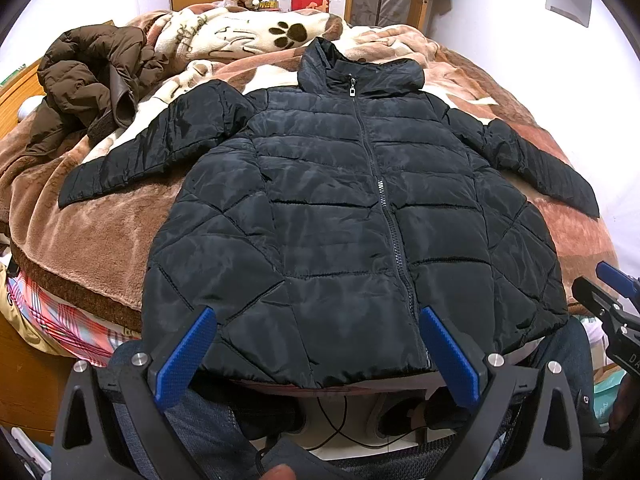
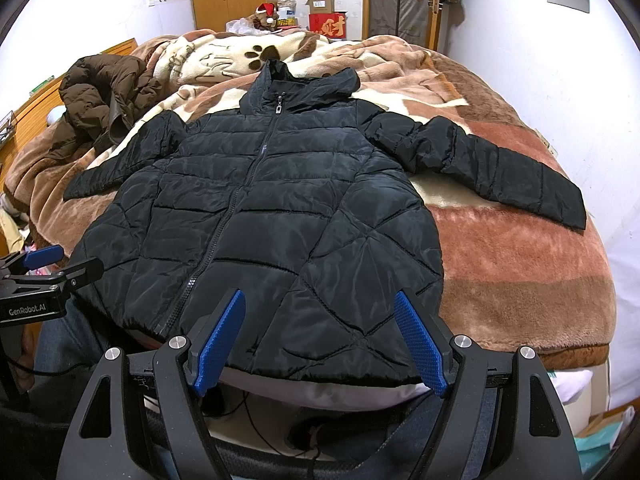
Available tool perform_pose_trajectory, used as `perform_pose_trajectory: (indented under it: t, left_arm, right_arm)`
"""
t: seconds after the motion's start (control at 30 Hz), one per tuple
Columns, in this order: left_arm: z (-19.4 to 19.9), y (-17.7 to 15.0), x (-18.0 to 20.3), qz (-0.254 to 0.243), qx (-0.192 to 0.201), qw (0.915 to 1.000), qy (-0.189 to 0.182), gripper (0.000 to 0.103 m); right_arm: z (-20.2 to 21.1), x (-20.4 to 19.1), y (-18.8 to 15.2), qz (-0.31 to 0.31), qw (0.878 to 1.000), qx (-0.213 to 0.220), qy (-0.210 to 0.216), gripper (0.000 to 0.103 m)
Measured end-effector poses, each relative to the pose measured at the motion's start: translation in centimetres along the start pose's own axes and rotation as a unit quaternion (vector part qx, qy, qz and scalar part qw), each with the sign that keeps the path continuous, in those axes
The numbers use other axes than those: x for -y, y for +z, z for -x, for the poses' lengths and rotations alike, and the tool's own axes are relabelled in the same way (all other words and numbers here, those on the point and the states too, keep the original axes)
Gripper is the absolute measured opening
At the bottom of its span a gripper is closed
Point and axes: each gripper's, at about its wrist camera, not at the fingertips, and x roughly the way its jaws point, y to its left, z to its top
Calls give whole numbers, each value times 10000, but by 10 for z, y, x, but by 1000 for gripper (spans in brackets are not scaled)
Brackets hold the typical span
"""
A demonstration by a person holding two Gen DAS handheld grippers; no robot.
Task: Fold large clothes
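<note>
Both the left claw (image 1: 316,322) and right claw (image 2: 320,306) gape empty over the puffy, slippery black jacket (image 1: 344,216) at the bed's near edge; pinch the sleeve cuffs.

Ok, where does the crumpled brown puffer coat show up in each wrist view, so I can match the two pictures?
Left wrist view: the crumpled brown puffer coat lies upper left on the bed, beyond the spread black quilted jacket.
Right wrist view: the brown coat is again upper left, a bit nearer the middle, beside the black jacket.
Shared landmark: the dark paw print on the cream blanket, right of the coat.
</note>
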Motion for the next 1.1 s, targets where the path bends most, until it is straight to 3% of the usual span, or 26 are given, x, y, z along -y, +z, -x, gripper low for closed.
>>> perform_pose_trajectory:
  t: [1.1]
  left_arm:
    - [-4,-3,6,-88,-18,10000,14,103]
  right_arm:
    - [-2,0,-1,8,10000,-22,-2,77]
